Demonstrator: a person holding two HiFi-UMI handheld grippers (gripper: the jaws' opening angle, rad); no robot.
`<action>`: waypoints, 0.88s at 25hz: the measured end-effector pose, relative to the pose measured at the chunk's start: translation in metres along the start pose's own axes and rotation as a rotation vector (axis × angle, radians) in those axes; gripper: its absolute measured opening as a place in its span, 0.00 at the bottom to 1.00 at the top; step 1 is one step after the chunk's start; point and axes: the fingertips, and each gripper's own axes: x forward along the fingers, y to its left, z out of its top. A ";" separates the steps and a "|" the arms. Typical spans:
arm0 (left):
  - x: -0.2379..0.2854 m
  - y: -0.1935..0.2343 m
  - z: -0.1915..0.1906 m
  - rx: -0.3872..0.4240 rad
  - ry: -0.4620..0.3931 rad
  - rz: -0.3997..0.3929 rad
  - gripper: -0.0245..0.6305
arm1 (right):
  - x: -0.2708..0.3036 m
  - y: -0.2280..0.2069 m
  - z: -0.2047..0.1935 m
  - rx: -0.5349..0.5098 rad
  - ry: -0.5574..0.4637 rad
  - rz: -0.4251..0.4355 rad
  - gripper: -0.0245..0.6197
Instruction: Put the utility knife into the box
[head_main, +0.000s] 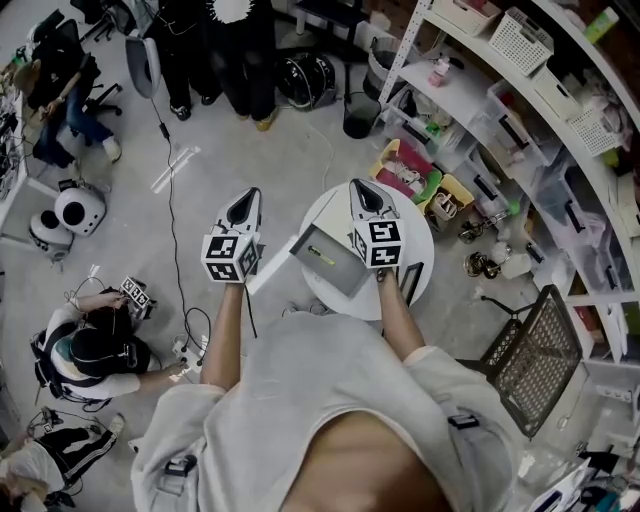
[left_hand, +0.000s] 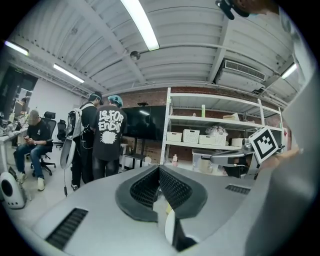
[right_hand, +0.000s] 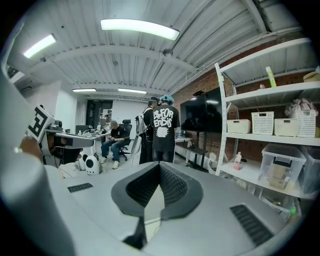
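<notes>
While the round white counter (head_main: 418, 232) carries the open grey box (head_main: 345, 282) on its 9 o'clock half, both tools hang above it with nothing in them. The left gripper (head_main: 249, 196) is off the counter's rim at 9 o'clock and the right gripper (head_main: 360, 188) is over the counter toward 12 o'clock, each with its jaws pressed together. Inside the box, toward its 11 o'clock corner, lies a thin yellow-green sliver that I take for the utility knife (head_main: 322, 255), though it is too small to be sure. If that reading holds, the placing looks done, and the next move calls for little more than drawing both grippers clear without knocking the box. If not, the knife has yet to be found, since nothing else like it shows. Only the head view shows the counter, the box and the sliver. The two gripper views look level across the room at shelving (right_hand: 270, 125) and standing people (right_hand: 162, 125) and miss all three. They alone show each pair of jaws meeting tip to tip with nothing between.
</notes>
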 end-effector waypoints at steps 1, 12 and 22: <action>0.000 0.000 0.001 0.000 -0.001 0.002 0.07 | 0.000 -0.001 0.001 0.000 0.000 0.000 0.08; 0.003 0.005 0.004 0.000 -0.007 0.013 0.07 | 0.009 0.002 0.002 -0.011 0.008 0.014 0.08; 0.003 0.006 -0.001 0.000 0.003 0.012 0.07 | 0.008 0.004 -0.002 -0.001 0.008 0.011 0.08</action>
